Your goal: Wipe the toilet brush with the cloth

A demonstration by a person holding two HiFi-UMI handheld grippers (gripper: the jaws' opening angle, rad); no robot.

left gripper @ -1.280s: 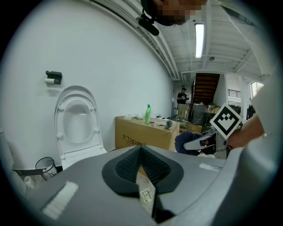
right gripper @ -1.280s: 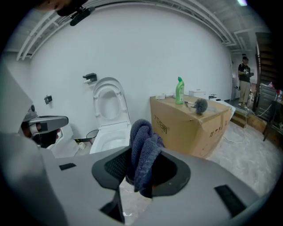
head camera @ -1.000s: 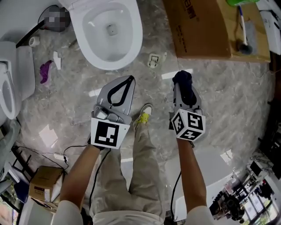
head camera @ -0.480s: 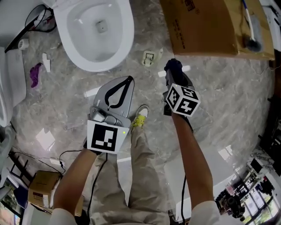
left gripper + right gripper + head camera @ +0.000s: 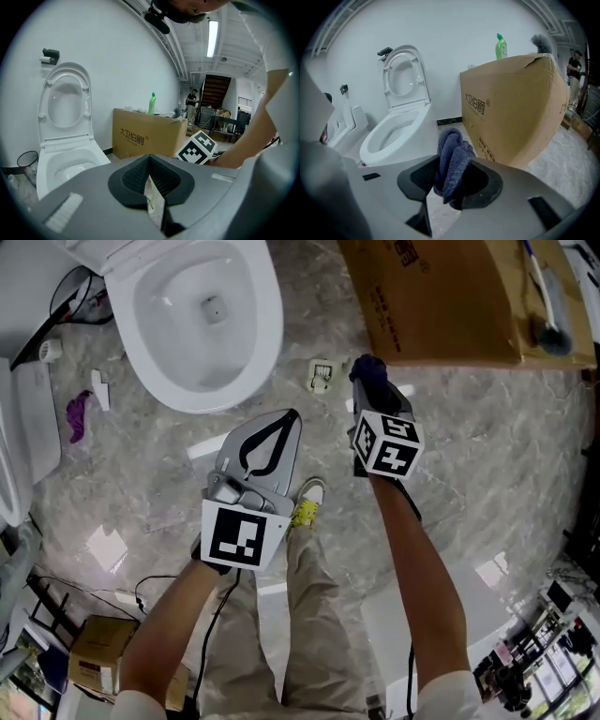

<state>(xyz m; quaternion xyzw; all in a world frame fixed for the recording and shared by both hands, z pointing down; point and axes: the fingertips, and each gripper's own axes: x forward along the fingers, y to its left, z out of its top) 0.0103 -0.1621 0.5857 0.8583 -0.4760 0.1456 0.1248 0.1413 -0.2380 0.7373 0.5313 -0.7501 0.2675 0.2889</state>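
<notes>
The toilet brush (image 5: pixel 544 296) lies on top of the cardboard box (image 5: pixel 441 306) at the far right, its grey head (image 5: pixel 551 335) toward me. In the right gripper view only its grey bristles (image 5: pixel 541 43) show above the box. My right gripper (image 5: pixel 370 381) hangs over the floor just short of the box, shut on a bunched dark blue cloth (image 5: pixel 367 371). The cloth (image 5: pixel 451 150) sticks up between the jaws of that gripper (image 5: pixel 449 187). My left gripper (image 5: pixel 289 423) is to its left, below the toilet, shut with nothing in it (image 5: pixel 150 161).
A white toilet (image 5: pixel 192 320) with its seat raised stands at the upper left. A green bottle (image 5: pixel 500 46) stands on the box. A purple scrap (image 5: pixel 77 415) and a small fitting (image 5: pixel 323 373) lie on the marble floor. My shoe (image 5: pixel 306 498) is between the grippers.
My right gripper has carried the cloth forward, closer to the cardboard box. The left gripper stays shut and has shifted a little forward.
</notes>
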